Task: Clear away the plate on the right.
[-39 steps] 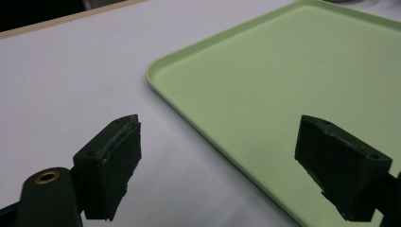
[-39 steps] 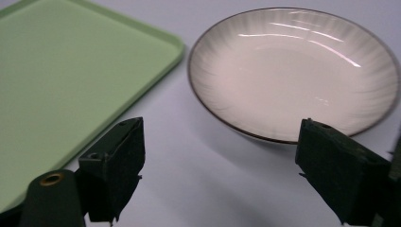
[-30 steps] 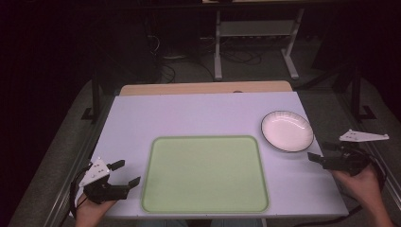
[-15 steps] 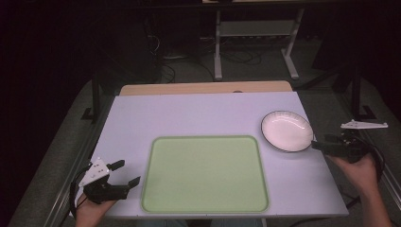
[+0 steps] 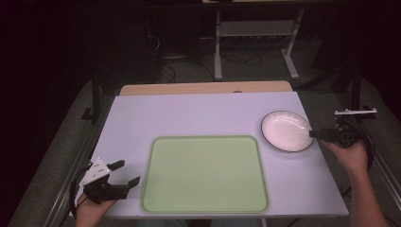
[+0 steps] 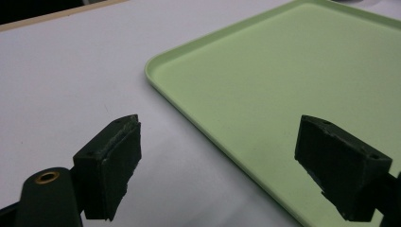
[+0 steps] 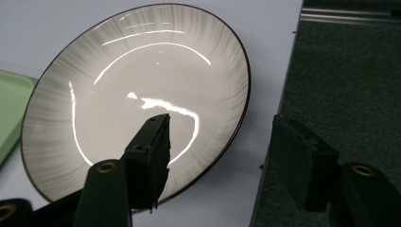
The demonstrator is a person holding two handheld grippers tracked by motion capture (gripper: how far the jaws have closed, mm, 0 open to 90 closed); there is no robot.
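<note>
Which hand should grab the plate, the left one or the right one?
Probably the right. The right gripper is at the white plate's rim, with jaws just closing around its edge. The left gripper sits across the green tray, open.

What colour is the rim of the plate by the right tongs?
The plate has a thin dark brown rim around a white face with faint grey streaks, clearest in the right gripper view.

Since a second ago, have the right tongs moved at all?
Yes. The right tongs slid up the high view to the plate rim; their jaws have been closing, one over the plate.
</note>
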